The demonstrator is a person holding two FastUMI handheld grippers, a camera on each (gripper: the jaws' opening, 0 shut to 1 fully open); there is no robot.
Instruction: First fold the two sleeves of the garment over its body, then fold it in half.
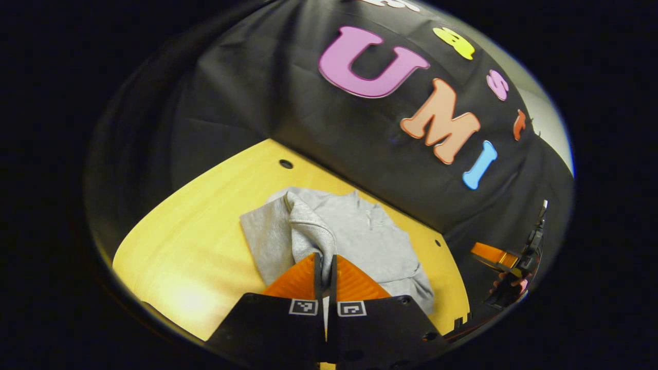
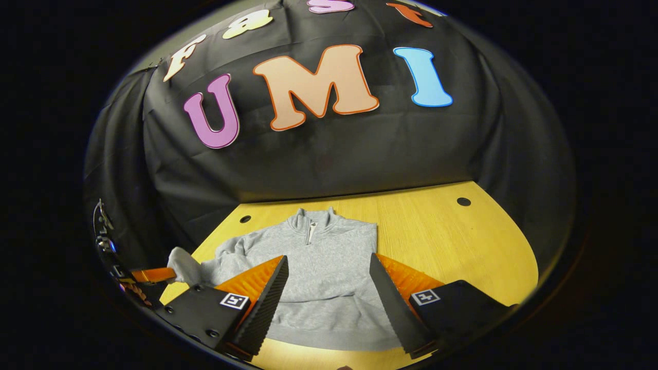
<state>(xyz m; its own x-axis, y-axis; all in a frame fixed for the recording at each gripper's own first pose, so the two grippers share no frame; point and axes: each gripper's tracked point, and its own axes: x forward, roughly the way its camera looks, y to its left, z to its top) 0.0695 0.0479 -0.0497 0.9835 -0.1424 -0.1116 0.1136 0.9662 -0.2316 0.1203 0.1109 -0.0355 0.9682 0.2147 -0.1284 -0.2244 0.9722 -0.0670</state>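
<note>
The grey garment [image 2: 324, 277] lies flat on the yellow wooden table [image 2: 452, 241], collar toward the far wall and hem toward the near edge.

The left gripper [image 1: 325, 272] has its fingers drawn together on a sleeve [image 1: 308, 226] of the garment. The cloth rises from the shoulder in a raised ridge and runs down between the two fingers. In the right gripper view, the same sleeve end [image 2: 184, 267] shows lifted at the garment's left side, held by that gripper at the view's left margin.

The right gripper [image 2: 329, 293] hangs above the near half of the garment body with its jaws wide apart, holding nothing. The sleeve on the garment's right side looks already laid in, since the body shows a straight right edge, though this cannot be confirmed.

Judgement: the step in hand is the sleeve fold, on the left side. The next move calls for carrying the held sleeve across the chest, laying it flat and letting go. The halving fold is not yet begun. It would call for both grippers at the hem or the shoulders.
</note>
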